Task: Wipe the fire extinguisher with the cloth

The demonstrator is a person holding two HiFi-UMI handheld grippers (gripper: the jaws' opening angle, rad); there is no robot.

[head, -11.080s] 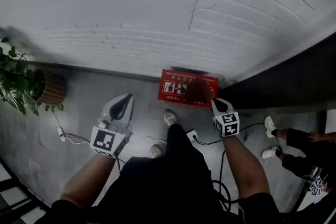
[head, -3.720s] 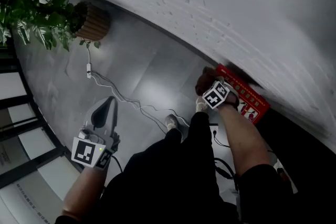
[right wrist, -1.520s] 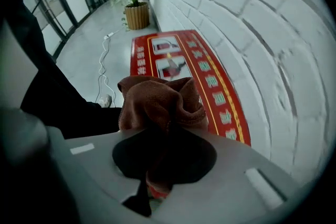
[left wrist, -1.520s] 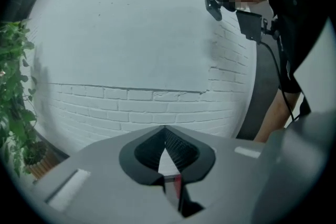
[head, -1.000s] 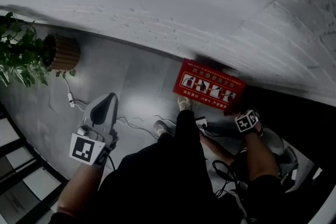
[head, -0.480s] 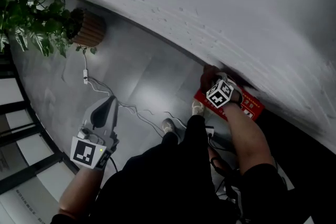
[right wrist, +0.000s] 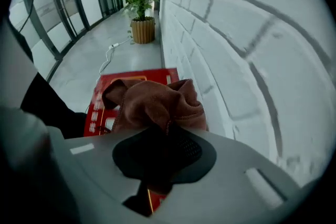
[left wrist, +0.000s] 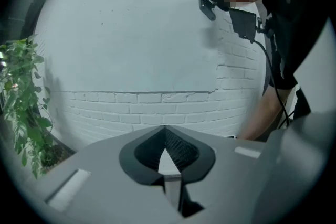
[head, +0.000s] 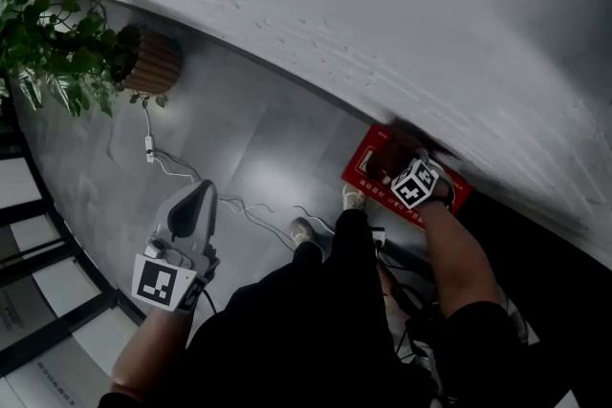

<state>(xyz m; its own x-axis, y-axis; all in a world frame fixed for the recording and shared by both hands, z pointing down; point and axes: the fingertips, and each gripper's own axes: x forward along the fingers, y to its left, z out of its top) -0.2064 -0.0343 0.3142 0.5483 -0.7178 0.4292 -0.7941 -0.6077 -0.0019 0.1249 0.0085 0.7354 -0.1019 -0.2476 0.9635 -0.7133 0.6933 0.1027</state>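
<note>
Holding a brown cloth (right wrist: 155,105), the right tongs (right wrist: 163,131) are clamped tight on it. The cloth is soft and bunched up into a lump, with folds and a thin stitched edge. It hangs just over the red fire extinguisher box (right wrist: 131,77). From the pictures I cannot tell if the cloth touches the box.

The box is flat and bright red, with small white pictures and lines of print on its top. It sits on the grey floor (head: 239,139), right up against the white brick wall (head: 382,14). In the head view the right tongs (head: 397,169) point steeply down at the box (head: 361,169), and the cloth (head: 387,160) looks like a dark lump there.

The left tongs (left wrist: 165,131) have their tips together with nothing between them. In the head view the left tongs (head: 199,191) are held out over the bare floor, well apart from the box.

A green plant (head: 48,53) in a brown ribbed pot (head: 148,62) stands by the wall farther along, and a thin white cable (head: 182,172) lies on the floor
</note>
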